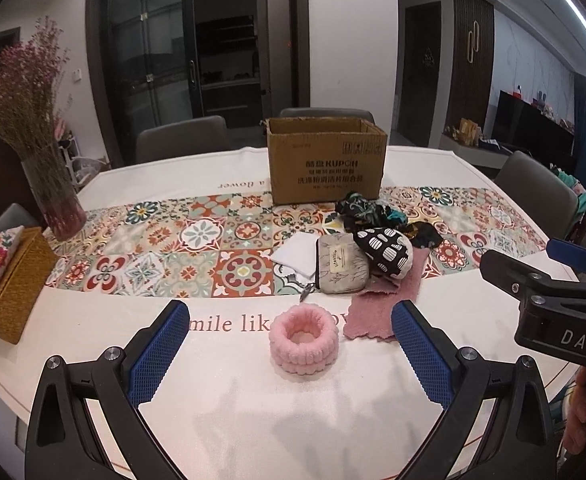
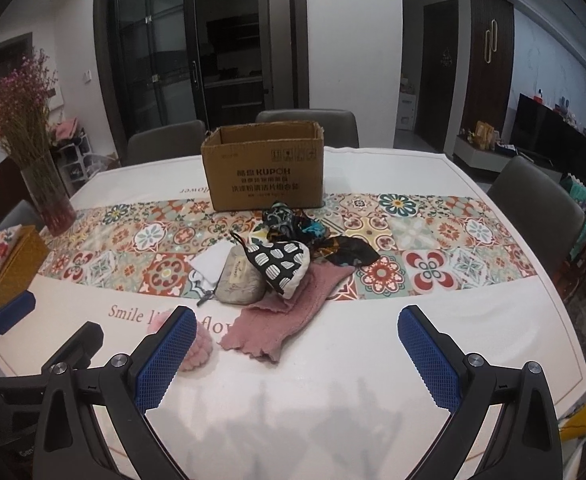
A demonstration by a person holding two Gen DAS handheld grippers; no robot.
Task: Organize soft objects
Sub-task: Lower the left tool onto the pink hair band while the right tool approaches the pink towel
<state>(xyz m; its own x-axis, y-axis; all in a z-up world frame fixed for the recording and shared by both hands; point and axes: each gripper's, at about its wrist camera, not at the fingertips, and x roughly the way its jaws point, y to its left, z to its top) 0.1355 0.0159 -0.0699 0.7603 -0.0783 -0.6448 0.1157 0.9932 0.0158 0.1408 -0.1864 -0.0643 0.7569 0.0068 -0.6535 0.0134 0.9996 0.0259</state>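
Between spread left tongs (image 1: pixel 289 344): pink scrunchie (image 1: pixel 304 344), untouched.

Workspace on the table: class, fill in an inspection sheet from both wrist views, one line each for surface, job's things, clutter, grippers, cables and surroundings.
Surface: table under a white cloth with a patterned tile band and printed lettering.
Job's things: pink scrunchie alone near the front; pink cloth, grey pouch, spotted pouch, dark scarf and white cloth heaped together; open cardboard box behind them.
Clutter: vase of dried flowers and woven tissue box at the left.
Grippers: left gripper open, scrunchie between its fingers, untouched; right gripper open, holding nothing.
Cables: nothing seen.
Surroundings: grey chairs, dark glass doors, TV cabinet at right.
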